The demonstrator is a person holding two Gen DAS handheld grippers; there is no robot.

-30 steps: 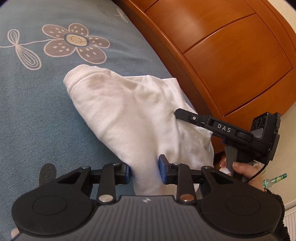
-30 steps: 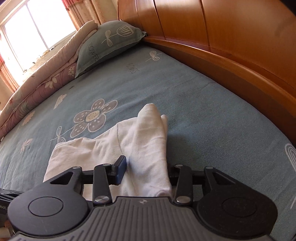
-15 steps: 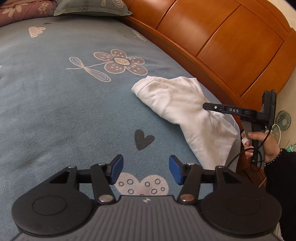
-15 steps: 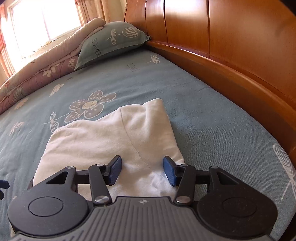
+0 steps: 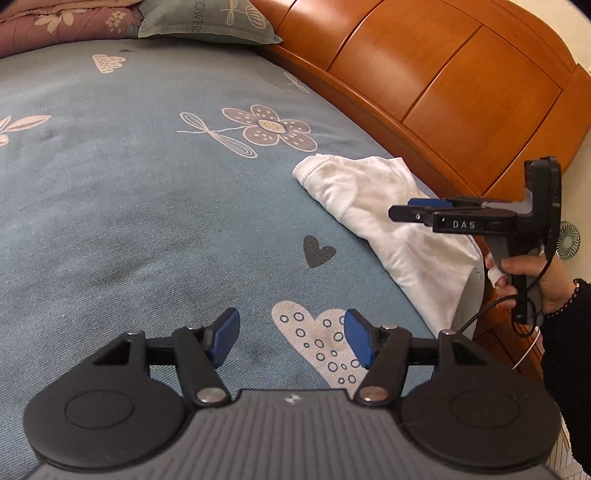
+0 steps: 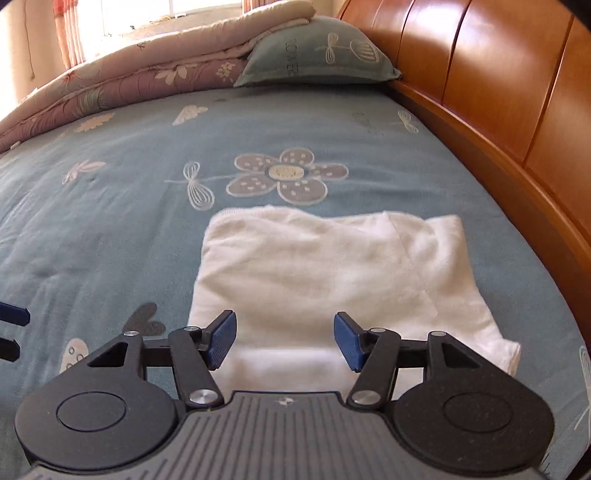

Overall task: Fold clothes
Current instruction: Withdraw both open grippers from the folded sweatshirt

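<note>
White garment (image 6: 325,273) folded on the bed (image 5: 140,206), nearer the right hand-held gripper (image 6: 284,341)
Left hand-held gripper (image 5: 291,341) was held apart over bare sheet, garment to its right; both jaws opening, nothing gripped, long axis running toward the pillow (image 6: 317,55)

A wide bed covered by a blue-grey sheet printed with flowers and hearts (image 6: 110,229) fills the room. A curved, glossy orange-brown wooden headboard (image 6: 517,92) runs from twelve to four o'clock. At twelve lies a teal printed pillow (image 6: 317,55); at eleven, a folded pink floral quilt (image 6: 122,81) under a sunlit window with reddish curtains (image 6: 122,18).
</note>
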